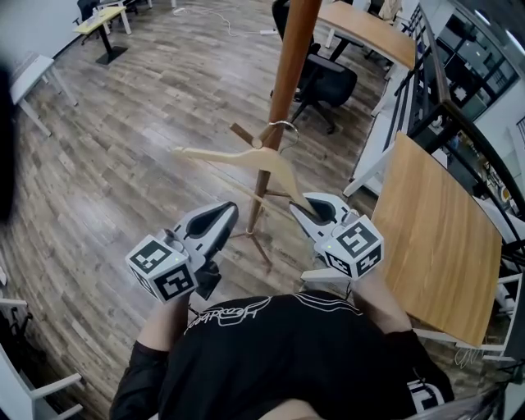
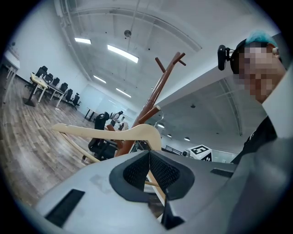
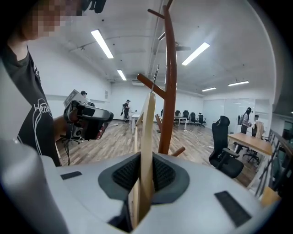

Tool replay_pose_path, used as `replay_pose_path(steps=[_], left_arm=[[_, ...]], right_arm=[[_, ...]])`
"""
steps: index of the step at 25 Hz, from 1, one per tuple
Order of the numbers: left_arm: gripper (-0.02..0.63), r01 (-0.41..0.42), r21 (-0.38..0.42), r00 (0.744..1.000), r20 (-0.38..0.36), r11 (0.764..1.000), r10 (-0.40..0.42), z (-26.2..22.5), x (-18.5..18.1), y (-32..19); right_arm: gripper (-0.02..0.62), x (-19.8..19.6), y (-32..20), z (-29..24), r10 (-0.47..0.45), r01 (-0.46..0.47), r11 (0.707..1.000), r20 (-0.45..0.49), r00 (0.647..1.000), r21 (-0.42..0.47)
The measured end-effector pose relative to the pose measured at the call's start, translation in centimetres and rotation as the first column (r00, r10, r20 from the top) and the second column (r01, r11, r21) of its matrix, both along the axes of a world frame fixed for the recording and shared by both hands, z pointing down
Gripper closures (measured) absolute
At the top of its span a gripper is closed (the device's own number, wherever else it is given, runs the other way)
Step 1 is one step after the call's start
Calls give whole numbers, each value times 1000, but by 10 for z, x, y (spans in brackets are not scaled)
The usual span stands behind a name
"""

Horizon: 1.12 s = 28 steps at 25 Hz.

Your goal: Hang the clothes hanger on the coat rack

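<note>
A pale wooden clothes hanger (image 1: 238,161) hangs in the air in front of the brown coat rack (image 1: 287,74). Its metal hook (image 1: 280,130) is close beside the pole, just above a short peg (image 1: 244,134); whether it rests on anything I cannot tell. My right gripper (image 1: 308,210) is shut on the hanger's right end, and the hanger (image 3: 146,137) stands edge-on between its pads in the right gripper view. My left gripper (image 1: 218,218) is below the hanger's left arm, shut with nothing in it. Its pads (image 2: 137,170) meet in the left gripper view.
The rack's splayed feet (image 1: 256,239) stand on the wood floor just ahead of me. A wooden table (image 1: 435,230) is close on the right, with a black office chair (image 1: 330,82) behind the rack. More desks (image 1: 102,20) stand far off at the left.
</note>
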<state>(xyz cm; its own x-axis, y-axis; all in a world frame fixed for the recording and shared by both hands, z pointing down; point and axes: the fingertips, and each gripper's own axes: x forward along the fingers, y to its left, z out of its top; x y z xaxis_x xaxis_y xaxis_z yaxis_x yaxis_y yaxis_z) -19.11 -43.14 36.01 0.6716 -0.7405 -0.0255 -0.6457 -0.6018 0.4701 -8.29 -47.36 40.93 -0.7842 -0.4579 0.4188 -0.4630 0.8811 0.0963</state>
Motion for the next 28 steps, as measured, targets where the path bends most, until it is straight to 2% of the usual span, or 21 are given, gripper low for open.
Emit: replay_pose_path(steps=[17, 24, 28], left_arm=[[597, 0, -45, 1000, -7, 999, -1, 20, -12, -29], [597, 19, -64, 1000, -9, 998, -20, 28, -19, -29], [597, 20, -67, 1000, -11, 998, -21, 31, -21, -29]], right_arm=[[517, -8, -32, 34, 8, -9, 999, -25, 1000, -47], [517, -6, -40, 47, 32, -30, 992, 15, 999, -122], [515, -7, -43, 47, 35, -33, 994, 17, 999, -109]])
